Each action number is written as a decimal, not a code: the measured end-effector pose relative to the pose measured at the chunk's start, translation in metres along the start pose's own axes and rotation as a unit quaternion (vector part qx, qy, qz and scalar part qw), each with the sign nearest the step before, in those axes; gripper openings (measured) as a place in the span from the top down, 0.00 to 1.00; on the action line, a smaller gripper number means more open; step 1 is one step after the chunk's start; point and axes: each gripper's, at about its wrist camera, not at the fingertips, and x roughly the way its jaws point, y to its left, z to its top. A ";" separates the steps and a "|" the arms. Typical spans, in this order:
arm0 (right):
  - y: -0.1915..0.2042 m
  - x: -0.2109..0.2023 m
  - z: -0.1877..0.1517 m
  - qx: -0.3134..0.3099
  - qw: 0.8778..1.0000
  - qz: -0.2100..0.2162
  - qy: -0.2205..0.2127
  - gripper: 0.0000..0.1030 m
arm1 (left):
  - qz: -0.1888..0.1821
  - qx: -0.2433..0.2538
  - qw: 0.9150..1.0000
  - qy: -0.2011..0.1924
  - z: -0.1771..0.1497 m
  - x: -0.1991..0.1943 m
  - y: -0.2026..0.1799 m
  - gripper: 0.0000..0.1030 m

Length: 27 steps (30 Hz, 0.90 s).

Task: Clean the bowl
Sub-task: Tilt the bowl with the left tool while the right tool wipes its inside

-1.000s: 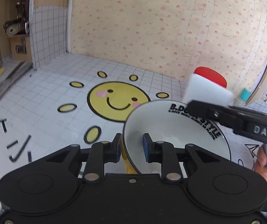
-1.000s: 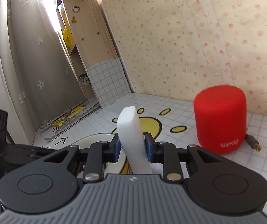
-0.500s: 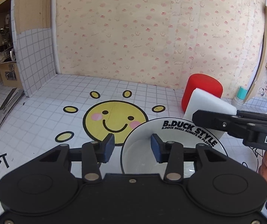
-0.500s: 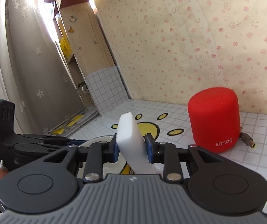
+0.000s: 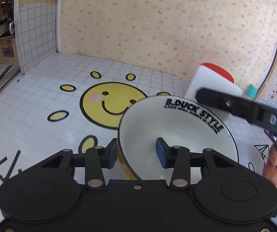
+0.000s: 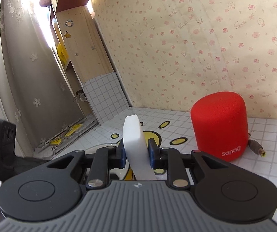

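Bowl on desk, near edge of smiley print, close in front of left tongs; seems tipped a bit, yellow outside showing at near wall, though could be cam angle. Inside white w/ black lettering along far rim; faint glossy patch low down, water or residue, can't tell which. No obvious dirt visible, no suds either.

Left tongs straddling near rim: one pad against outer wall, other pad inside & clear of wall. Jaws just been closing w/ rim between them, but spread for now, not pinching as far as left cam shows. Grip on bowl prob not secured yet.

Sponge, white block, pinched hard in right tongs, which just tightened further on it. From left cam: sponge up past far rim, in front of red speaker, not touching bowl's inside. Person's hand on right handle at frame edge.

Progress, as a guess: setup done (sponge in hand, bowl bracketed), scrubbing itself not visibly under way. Left to do: clamp rim, bring sponge down into bowl, wipe inside & rim, maybe outside too
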 end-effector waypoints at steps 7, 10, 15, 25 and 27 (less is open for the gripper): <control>0.005 0.010 0.002 -0.006 1.000 0.007 -0.008 0.76 | 0.009 -0.032 0.999 0.002 -0.003 -0.007 0.000 0.57; 0.004 0.004 0.004 -0.012 1.000 0.013 0.013 0.76 | 0.018 -0.055 0.998 0.001 0.000 -0.008 0.005 0.57; 0.004 -0.015 0.001 -0.027 0.999 0.017 0.034 0.76 | 0.023 -0.063 0.998 0.004 0.000 -0.006 0.010 0.57; 0.008 0.000 0.003 -0.013 1.000 0.022 0.004 0.76 | 0.014 -0.028 0.999 -0.004 -0.008 -0.006 0.002 0.59; 0.008 0.003 0.003 -0.018 1.000 0.021 0.015 0.76 | 0.020 -0.018 1.000 -0.008 -0.009 -0.007 0.001 0.60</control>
